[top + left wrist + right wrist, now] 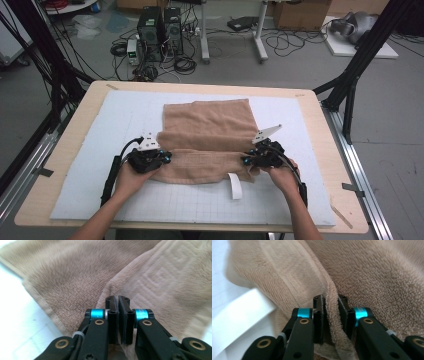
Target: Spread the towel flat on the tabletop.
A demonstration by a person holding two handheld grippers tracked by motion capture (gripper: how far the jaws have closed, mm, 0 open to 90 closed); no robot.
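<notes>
Towel [207, 140] lengthwise away from person

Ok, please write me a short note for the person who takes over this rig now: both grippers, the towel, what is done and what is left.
Left gripper: shut on the towel's left edge.
Right gripper: shut on a fold of its right edge.
Towel: tan, on the white mat, near part doubled over, white label sticking out at the near edge.
Done: both side edges gripped, first fold begun.
Left: probably carry the fold across, flatten, release.
</notes>
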